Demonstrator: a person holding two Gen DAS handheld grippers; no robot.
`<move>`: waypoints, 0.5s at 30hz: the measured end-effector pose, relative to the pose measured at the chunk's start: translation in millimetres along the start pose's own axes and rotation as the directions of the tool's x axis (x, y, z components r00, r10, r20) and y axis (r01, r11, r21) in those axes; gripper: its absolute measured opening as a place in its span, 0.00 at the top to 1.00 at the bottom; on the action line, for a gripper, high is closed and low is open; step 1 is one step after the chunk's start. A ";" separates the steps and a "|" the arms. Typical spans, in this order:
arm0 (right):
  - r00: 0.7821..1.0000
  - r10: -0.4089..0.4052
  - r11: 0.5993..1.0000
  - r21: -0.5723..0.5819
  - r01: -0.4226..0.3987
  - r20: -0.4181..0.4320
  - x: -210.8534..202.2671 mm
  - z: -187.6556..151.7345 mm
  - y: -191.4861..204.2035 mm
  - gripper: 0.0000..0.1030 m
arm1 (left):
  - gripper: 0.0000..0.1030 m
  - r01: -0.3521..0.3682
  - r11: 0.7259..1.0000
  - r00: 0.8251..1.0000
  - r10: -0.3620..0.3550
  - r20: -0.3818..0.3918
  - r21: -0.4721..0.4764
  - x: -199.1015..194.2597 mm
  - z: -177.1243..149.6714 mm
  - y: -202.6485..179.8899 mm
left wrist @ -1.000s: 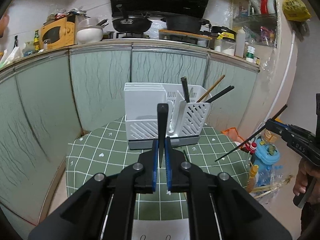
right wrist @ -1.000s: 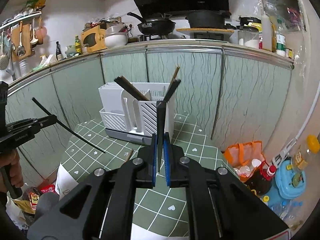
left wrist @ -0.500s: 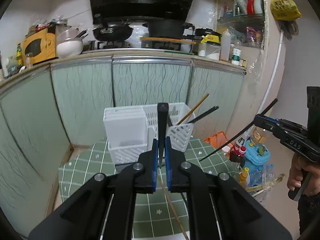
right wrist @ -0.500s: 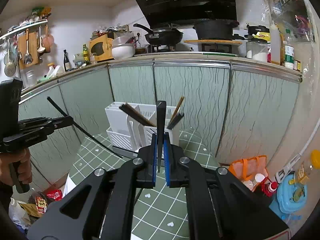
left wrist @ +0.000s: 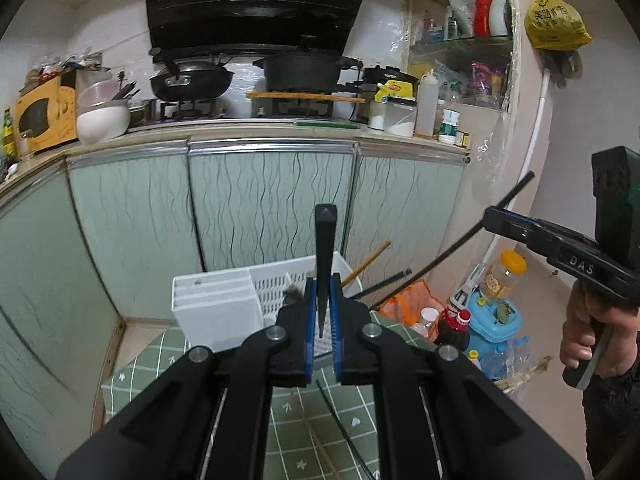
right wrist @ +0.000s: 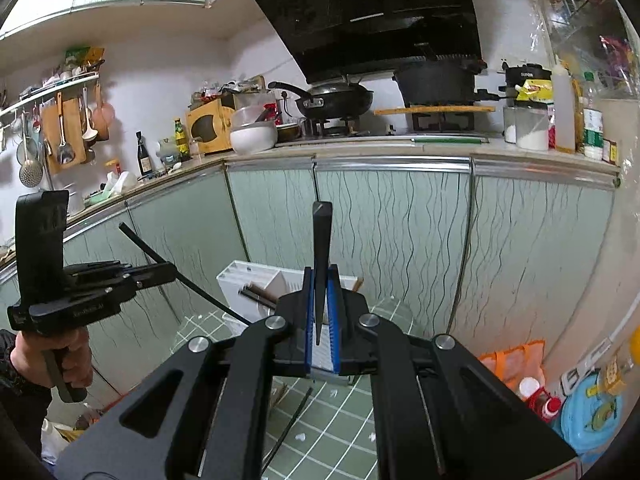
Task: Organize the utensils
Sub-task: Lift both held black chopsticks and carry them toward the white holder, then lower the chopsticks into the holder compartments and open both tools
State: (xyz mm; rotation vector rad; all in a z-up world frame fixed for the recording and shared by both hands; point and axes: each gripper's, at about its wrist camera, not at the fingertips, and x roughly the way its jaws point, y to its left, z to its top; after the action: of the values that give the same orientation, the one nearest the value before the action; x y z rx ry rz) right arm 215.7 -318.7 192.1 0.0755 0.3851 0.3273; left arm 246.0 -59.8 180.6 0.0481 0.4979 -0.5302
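At lower centre, the left tongs [left wrist: 320, 316] are clamped on a black chopstick [left wrist: 324, 240]. Behind them the white utensil rack [left wrist: 224, 304] stands on the green table [left wrist: 160, 360]. The right tongs [right wrist: 320, 312] pinch another black chopstick [right wrist: 320, 240].

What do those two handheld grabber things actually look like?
Both are matt black. The left gripper and right gripper each have two angular fingers lined with blue pads, silver rivets at the joints, and a pistol-style handle. The right one's side reads "DAS". No cables show.
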 end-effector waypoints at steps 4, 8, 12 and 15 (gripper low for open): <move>1.000 0.009 1.000 -0.006 -0.009 -0.003 15.2 12.6 -3.4 0.94 | 0.92 0.015 1.000 1.000 -0.015 0.002 -0.001 15.4 15.3 0.7; 1.000 0.015 1.000 -0.013 -0.015 -0.008 34.6 21.9 -8.1 0.94 | 0.92 0.034 0.999 0.999 -0.034 0.003 -0.007 31.9 28.1 5.9; 1.000 0.018 1.000 -0.007 -0.018 -0.016 54.9 27.7 -17.1 0.94 | 0.92 0.054 0.998 0.999 -0.054 0.008 -0.015 48.0 39.0 12.7; 0.999 0.022 1.000 -0.008 -0.022 -0.030 70.3 29.5 -23.4 0.94 | 0.92 0.046 0.999 0.999 -0.046 -0.003 -0.006 60.8 42.3 16.2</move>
State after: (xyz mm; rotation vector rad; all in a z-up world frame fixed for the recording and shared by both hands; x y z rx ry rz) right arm 295.4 -318.1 191.2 0.0673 0.4129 0.3522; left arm 318.2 -81.7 188.0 0.0318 0.5050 -0.5736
